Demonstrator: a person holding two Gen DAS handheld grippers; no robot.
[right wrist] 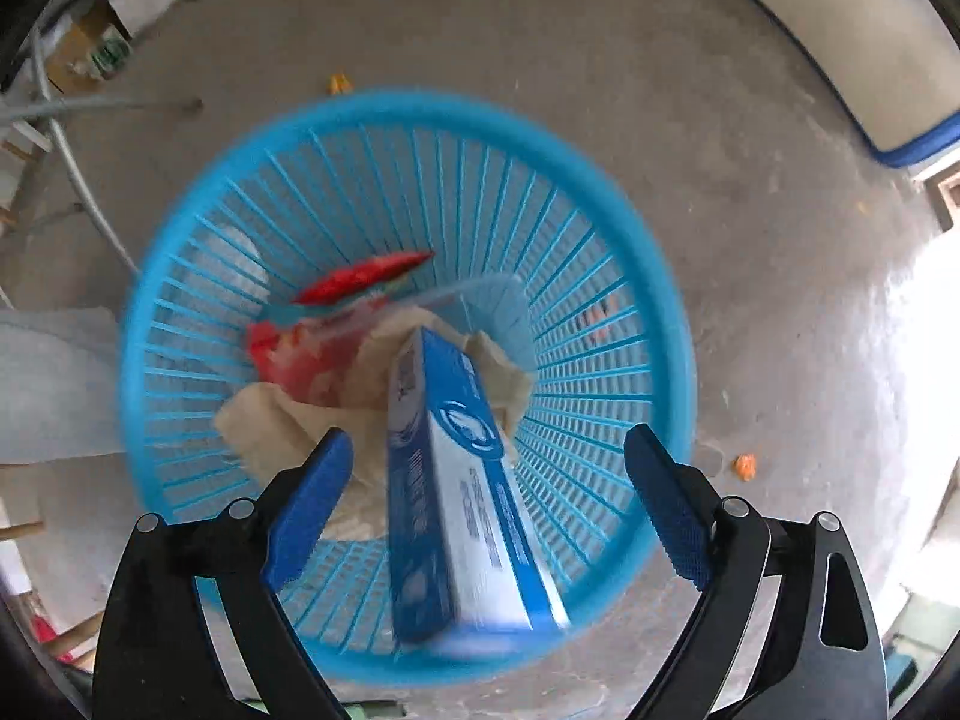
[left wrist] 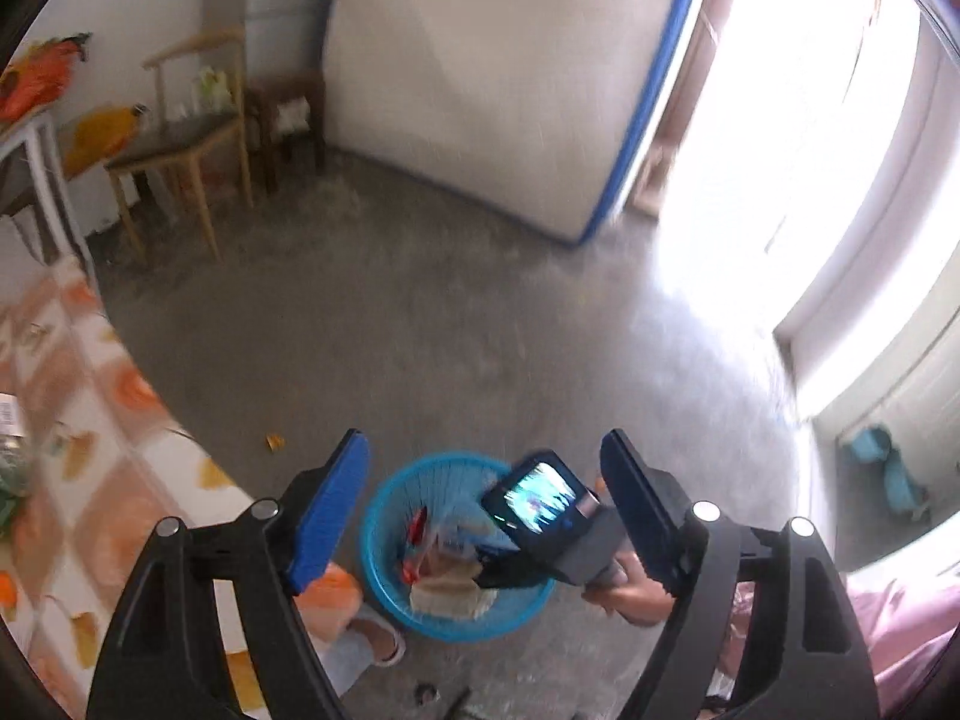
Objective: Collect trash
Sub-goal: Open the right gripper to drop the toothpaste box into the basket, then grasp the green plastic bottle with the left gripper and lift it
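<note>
Grey concrete floor fills the room, with a mattress edged in blue leaning against the far wall and bright daylight pouring through a doorway on the right. At the far left of the left wrist view a bench with an orange-patterned cloth cuts across the corner, and behind it stand a wooden chair and a dark stool. A small yellow scrap lies on the floor just beyond the bench.

The left tool hangs with its blue fingers spread wide and nothing between them. Seen between them, lower down, is a round blue basket on the floor, holding a red wrapper and crumpled beige paper. To its right, the right tool's body with its small lit screen hovers over the basket, held by a hand; a pink sleeve shows at the far right.

From the right wrist view, pointing straight down, the basket lies directly below. Inside it, from left, are crumpled beige paper, a red wrapper, and a long blue-and-white box, blurred, standing on end between the fingers. The right tool is spread wide, its fingers clear of the box on both sides. An orange scrap lies on the floor to the right of the basket.
</note>
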